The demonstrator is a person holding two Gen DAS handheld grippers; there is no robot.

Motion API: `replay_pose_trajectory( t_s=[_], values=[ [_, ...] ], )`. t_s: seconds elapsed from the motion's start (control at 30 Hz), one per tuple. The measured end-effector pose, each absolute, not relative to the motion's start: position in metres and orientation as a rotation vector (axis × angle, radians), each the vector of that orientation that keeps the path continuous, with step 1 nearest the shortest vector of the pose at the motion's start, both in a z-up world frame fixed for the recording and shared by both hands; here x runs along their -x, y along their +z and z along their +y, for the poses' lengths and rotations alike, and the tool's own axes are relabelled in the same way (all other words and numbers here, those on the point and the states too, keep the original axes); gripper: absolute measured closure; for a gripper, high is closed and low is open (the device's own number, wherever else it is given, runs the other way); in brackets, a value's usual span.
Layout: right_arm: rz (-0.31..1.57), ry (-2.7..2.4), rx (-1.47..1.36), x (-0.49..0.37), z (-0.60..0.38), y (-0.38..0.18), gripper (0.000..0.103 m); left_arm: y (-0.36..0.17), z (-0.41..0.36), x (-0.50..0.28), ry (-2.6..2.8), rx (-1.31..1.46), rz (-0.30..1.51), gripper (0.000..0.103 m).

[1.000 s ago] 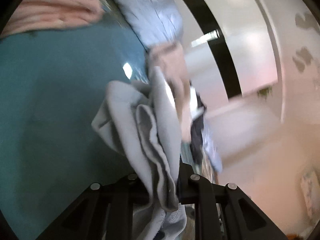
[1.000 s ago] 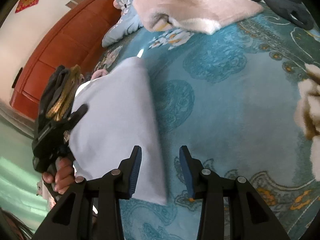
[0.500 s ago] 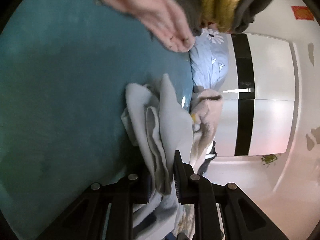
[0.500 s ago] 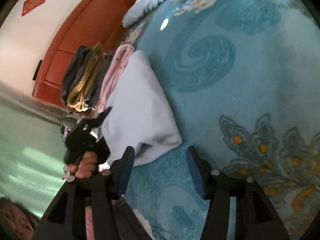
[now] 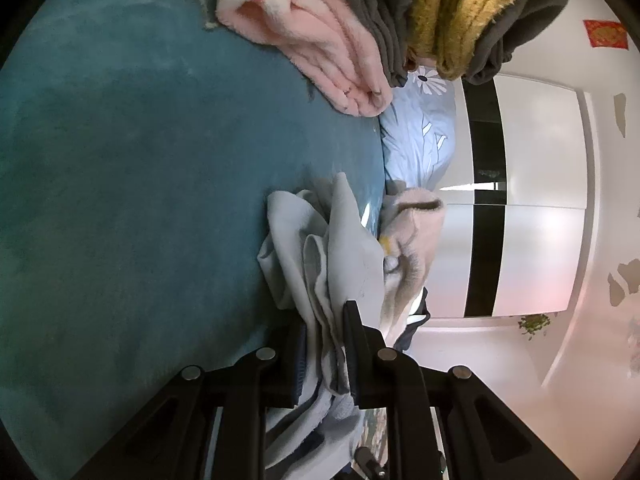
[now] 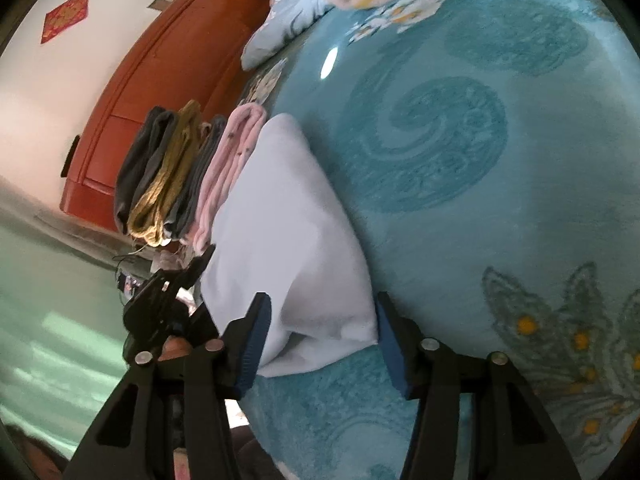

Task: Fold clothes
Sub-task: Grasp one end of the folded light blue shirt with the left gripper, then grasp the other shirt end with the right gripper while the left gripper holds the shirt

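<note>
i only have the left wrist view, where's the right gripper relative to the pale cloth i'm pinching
Observer: The right gripper straddles a near corner of the pale cloth. Its jaws have just been closing, but the pads are not visibly pressing.
Operator: is the cloth flat out there
Observer: Yes, it lies smooth and folded on the teal blanket.
Operator: how close is the stack
Observer: The folded stack stands right beside the cloth's far edge, pink piece nearest.
</note>
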State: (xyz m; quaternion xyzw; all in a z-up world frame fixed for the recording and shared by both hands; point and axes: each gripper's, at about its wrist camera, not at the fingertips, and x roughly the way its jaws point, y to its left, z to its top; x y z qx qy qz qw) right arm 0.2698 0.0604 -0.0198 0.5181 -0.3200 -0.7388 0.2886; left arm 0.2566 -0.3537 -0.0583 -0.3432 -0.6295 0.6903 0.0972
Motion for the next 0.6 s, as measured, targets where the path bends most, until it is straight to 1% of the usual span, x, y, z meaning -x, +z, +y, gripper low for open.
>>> replay_pose_trajectory(
  t_s=[0.03, 0.07, 0.13, 0.23, 0.47, 0.53, 0.6],
  values=[
    [-0.867, -1.955, -1.394, -0.270, 0.059, -0.023, 0.073, -0.059, -0.354, -0.257, 2.038, 1.018, -1.867, 0.083],
    [-0.886, -1.936, -1.405, -0.269, 0.059, -0.026, 0.083, -0.060, -0.355, -0.258, 2.034, 1.021, -1.869, 0.083],
    [-0.912, -1.911, -1.419, -0.269, 0.059, -0.031, 0.086, -0.061, -0.356, -0.258, 2.029, 1.025, -1.866, 0.082],
    [-0.861, -1.951, -1.385, -0.262, 0.062, -0.018, 0.090, -0.058, -0.355, -0.257, 2.034, 1.048, -1.837, 0.081],
    [-0.734, -2.126, -1.246, -0.203, 0.087, 0.053, 0.092, -0.055, -0.343, -0.249, 2.022, 1.127, -1.737, 0.075],
    [-0.717, -2.163, -1.260, -0.188, 0.093, 0.058, 0.092, -0.053, -0.342, -0.250, 2.038, 1.141, -1.719, 0.075],
    [-0.721, -2.174, -1.300, -0.179, 0.099, 0.048, 0.092, -0.054, -0.344, -0.251, 2.032, 1.135, -1.733, 0.074]
  ],
)
